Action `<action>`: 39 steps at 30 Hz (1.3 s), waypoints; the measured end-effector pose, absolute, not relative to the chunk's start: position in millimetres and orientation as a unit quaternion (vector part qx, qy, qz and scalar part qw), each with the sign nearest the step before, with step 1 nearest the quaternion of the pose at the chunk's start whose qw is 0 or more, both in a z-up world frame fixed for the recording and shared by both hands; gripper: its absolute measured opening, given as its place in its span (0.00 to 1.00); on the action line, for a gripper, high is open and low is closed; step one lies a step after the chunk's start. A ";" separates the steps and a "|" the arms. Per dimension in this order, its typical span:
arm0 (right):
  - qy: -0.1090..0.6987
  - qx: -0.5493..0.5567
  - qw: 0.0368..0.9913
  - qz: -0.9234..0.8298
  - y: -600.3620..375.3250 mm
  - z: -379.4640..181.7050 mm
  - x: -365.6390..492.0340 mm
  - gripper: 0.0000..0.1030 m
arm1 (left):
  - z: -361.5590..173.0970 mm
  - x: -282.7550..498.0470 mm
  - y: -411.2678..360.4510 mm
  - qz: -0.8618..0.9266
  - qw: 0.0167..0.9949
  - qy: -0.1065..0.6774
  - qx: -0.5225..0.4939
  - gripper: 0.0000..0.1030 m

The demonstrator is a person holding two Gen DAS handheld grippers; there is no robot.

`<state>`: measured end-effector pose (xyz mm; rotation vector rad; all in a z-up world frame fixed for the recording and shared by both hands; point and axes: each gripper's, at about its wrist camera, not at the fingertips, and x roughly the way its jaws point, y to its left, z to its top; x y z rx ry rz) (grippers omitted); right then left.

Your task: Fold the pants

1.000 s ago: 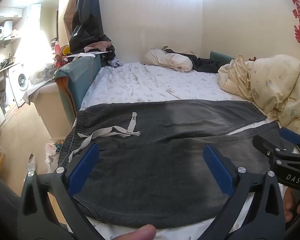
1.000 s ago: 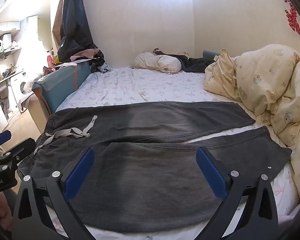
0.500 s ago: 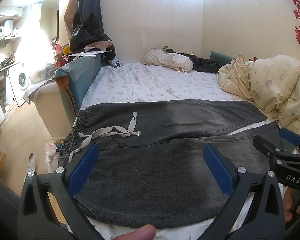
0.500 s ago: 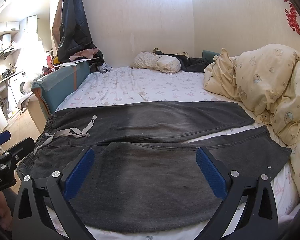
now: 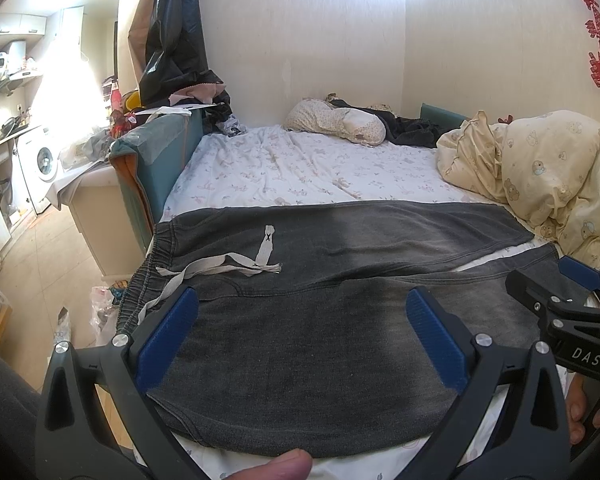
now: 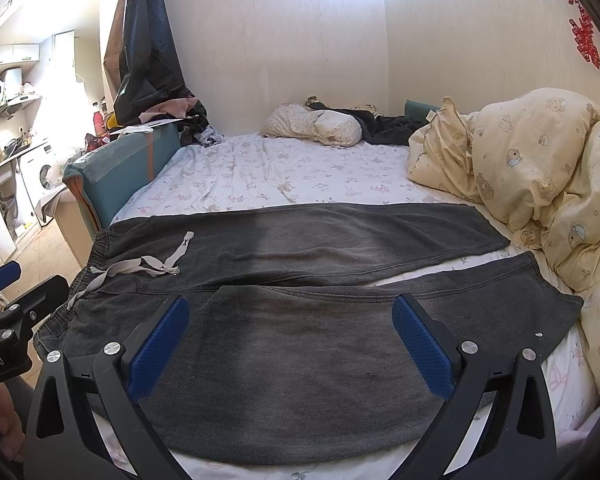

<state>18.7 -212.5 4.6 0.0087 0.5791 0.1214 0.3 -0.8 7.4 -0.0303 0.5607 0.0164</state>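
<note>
Two grippers hover wide open and empty over the near edge of a bed (image 6: 284, 176), the left gripper (image 5: 300, 336) and the right gripper (image 6: 290, 344) each framing dark cloth between spread blue pads, with neither set of fingers touching fabric. A thumb tip (image 5: 276, 466) shows at the bottom centre of the left view. The pants (image 6: 300, 320), dark grey, lie flat across the lower half of both frames, waistband at lower left by the bed's edge, hems toward the right. The near leg fills the foreground; the far leg runs just behind it, the two splitting into a narrow wedge of sheet toward the right. A pale drawstring (image 5: 220, 268) trails loose over the waist at left of centre. By this showing, the garment is spread but no fold is made: the legs have yet to be laid together and the length doubled. Beyond, at mid-right, a cream quilt (image 6: 540, 184) is heaped; a pillow (image 5: 336, 120) rests at the wall.
</note>
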 end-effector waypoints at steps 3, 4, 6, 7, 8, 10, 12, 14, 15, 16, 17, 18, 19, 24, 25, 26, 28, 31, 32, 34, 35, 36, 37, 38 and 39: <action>0.285 0.004 0.957 0.060 -212.9 4.2 19.0 1.00 | 8.0 0.4 -1.2 0.008 0.961 0.277 -0.015 0.99; 0.285 0.004 0.957 0.060 -212.5 4.7 18.9 1.00 | 7.9 0.2 -0.8 0.008 0.961 0.276 -0.015 0.99; 0.286 0.004 0.957 0.060 -212.5 4.6 18.9 1.00 | 7.2 0.2 -1.1 0.008 0.961 0.276 -0.015 0.99; 0.285 0.004 0.957 0.059 -212.3 4.7 18.9 1.00 | 7.1 0.2 -1.2 0.008 0.961 0.277 -0.015 0.99; 0.285 0.004 0.957 0.059 -212.4 4.5 19.0 1.00 | 8.5 0.6 0.7 0.009 0.961 0.277 -0.015 0.99; 0.286 0.004 0.956 0.059 -212.2 4.6 19.0 1.00 | 9.4 1.0 1.1 0.009 0.961 0.276 -0.016 0.99; 0.285 0.004 0.957 0.059 -212.3 4.6 18.9 1.00 | 8.6 0.6 0.8 0.009 0.961 0.276 -0.015 0.99; 0.285 0.004 0.957 0.059 -212.3 4.4 19.0 1.00 | 9.0 0.9 0.9 0.008 0.961 0.277 -0.015 0.99; 0.285 0.004 0.957 0.059 -212.3 4.5 19.0 1.00 | 9.5 0.7 1.0 0.009 0.961 0.277 -0.015 0.99; 0.285 0.005 0.957 0.060 -213.2 3.9 19.1 1.00 | 8.6 0.5 0.9 0.009 0.961 0.276 -0.015 0.99; 0.286 0.004 0.957 0.060 -212.8 4.3 19.0 1.00 | 8.3 0.5 0.9 0.009 0.961 0.276 -0.016 0.99; 0.285 0.004 0.957 0.059 -212.6 4.5 19.0 1.00 | 9.1 0.9 1.4 0.009 0.961 0.276 -0.016 0.99; 0.285 0.005 0.957 0.060 -212.8 4.5 18.9 1.00 | 8.5 0.5 0.8 0.009 0.961 0.276 -0.015 0.99; 0.285 0.005 0.957 0.059 -213.2 4.4 19.0 1.00 | 8.4 0.3 1.1 0.009 0.961 0.276 -0.015 0.99; 0.286 0.005 0.956 0.059 -213.2 4.5 19.1 1.00 | 8.4 0.4 1.2 0.009 0.961 0.276 -0.015 0.99; 0.286 0.005 0.956 0.060 -214.0 3.6 19.4 1.00 | 8.4 0.3 1.3 0.009 0.961 0.276 -0.016 0.99; 0.286 0.005 0.956 0.060 -213.3 4.6 19.1 1.00 | 8.4 0.2 1.3 0.009 0.961 0.276 -0.015 0.99; 0.286 0.005 0.956 0.060 -213.6 4.7 19.3 1.00 | 8.4 0.3 1.5 0.009 0.961 0.276 -0.015 0.99; 0.286 0.005 0.956 0.060 -213.7 4.5 19.4 1.00 | 8.2 0.3 1.5 0.009 0.961 0.276 -0.016 0.99; 0.286 0.005 0.956 0.059 -214.3 4.2 19.6 1.00 | 8.3 0.3 1.5 0.009 0.961 0.275 -0.016 0.99; 0.286 0.005 0.956 0.060 -213.9 4.6 19.5 1.00 | 8.2 0.2 1.6 0.009 0.961 0.276 -0.016 0.99; 0.286 0.006 0.956 0.060 -213.9 4.6 19.5 1.00 | 8.2 0.1 1.5 0.009 0.961 0.275 -0.016 0.99; 0.286 0.005 0.956 0.060 -213.7 4.7 19.5 1.00 | 8.2 0.2 1.6 0.009 0.961 0.276 -0.016 0.99; 0.286 0.005 0.956 0.060 -213.7 4.5 19.5 1.00 | 8.9 0.3 1.9 0.009 0.961 0.276 -0.015 0.99; 0.286 0.005 0.956 0.060 -213.7 3.5 18.8 1.00 | 9.6 0.3 2.6 0.009 0.961 0.276 -0.015 0.99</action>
